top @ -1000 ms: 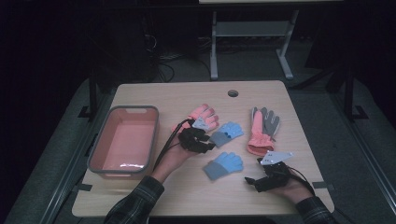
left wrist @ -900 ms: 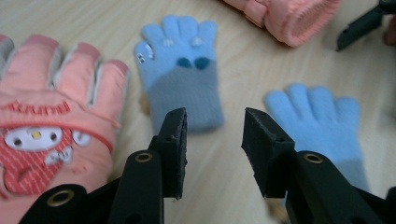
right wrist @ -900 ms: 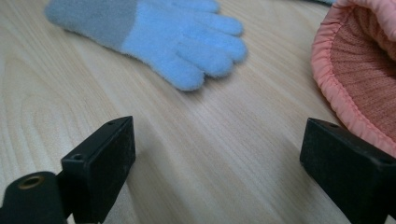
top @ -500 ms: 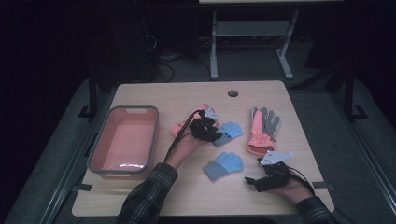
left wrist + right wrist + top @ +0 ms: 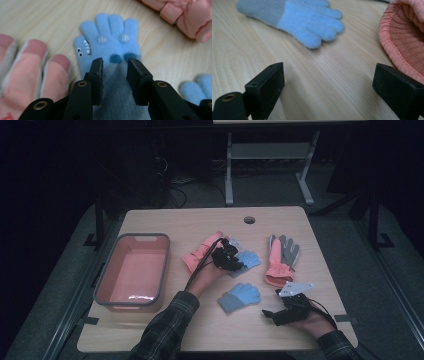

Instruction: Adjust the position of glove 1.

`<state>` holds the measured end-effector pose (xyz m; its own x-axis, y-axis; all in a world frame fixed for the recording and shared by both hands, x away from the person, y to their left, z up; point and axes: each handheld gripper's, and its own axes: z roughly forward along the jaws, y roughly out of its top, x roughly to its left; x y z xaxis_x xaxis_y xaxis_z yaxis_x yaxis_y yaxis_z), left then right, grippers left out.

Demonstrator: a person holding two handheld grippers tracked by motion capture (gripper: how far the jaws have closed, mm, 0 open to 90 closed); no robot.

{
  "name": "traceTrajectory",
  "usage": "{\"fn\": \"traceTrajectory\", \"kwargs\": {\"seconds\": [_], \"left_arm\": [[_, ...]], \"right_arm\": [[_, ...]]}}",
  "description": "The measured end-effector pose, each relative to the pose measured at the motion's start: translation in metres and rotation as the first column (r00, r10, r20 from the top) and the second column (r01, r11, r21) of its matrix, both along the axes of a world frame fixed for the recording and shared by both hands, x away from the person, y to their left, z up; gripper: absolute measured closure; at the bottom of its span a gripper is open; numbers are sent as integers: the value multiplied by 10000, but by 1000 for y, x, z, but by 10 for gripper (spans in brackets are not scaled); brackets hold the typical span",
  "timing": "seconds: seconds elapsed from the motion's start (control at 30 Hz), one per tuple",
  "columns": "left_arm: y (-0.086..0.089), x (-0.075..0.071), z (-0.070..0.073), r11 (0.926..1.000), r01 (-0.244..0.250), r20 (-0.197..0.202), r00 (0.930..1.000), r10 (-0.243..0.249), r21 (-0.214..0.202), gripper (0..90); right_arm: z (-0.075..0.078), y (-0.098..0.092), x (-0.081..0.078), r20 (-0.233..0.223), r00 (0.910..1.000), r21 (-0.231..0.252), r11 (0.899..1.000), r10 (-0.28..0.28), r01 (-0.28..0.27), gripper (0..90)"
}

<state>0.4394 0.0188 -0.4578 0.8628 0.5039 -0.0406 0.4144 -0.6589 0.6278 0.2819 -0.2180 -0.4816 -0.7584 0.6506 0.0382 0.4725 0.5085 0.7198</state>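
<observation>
A light blue knit glove with a cartoon face (image 5: 110, 37) lies flat at the table's middle (image 5: 247, 258). My left gripper (image 5: 115, 61) (image 5: 227, 257) is over its grey cuff. Its jaws have just been closing, with the cuff between them, and a gap still stands between the pads. The matching blue glove (image 5: 240, 296) (image 5: 297, 15) lies nearer the front. At the front right my right gripper (image 5: 267, 314) (image 5: 327, 72) rests open on bare wood, nothing between its jaws. A pink glove (image 5: 200, 252) (image 5: 25, 67) lies just left of my left gripper.
A pink and grey glove (image 5: 279, 257) (image 5: 404, 27) lies right of centre, its cuff toward my right gripper. A pink bin with a grey rim (image 5: 107, 275) stands at the left. A round cable hole (image 5: 249, 219) marks the far edge of the table (image 5: 165, 325).
My left gripper has moved right and away from the person, off the pink glove and onto the blue glove's cuff. The right gripper has stayed still.
</observation>
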Motion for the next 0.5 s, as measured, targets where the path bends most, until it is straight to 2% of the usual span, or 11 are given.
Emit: {"fn": "traceTrajectory", "kwargs": {"seconds": [0.1, 0.3, 0.43, 0.5], "left_arm": [[0, 2, -2, 10000, 42, -44, 10000, -42, -57, 698], [2, 3, -3, 9999, 94, -283, 9996, -98, -145, 844], [4, 3, -1, 9997, 101, -374, 9992, -110, -232, 872], [5, 3, 1, 9988, -16, -456, 9990, -7, -491, 878]], "right_arm": [[0, 0, 0, -36, 10000, 7, 10000, -23, 23, 100], [0, 0, 0, -28, 10000, 4, 10000, -18, 18, 99], [0, 0, 0, -29, 10000, 10, 10000, -27, 27, 100], [0, 0, 0, -29, 10000, 10, 10000, -27, 27, 100]]}}
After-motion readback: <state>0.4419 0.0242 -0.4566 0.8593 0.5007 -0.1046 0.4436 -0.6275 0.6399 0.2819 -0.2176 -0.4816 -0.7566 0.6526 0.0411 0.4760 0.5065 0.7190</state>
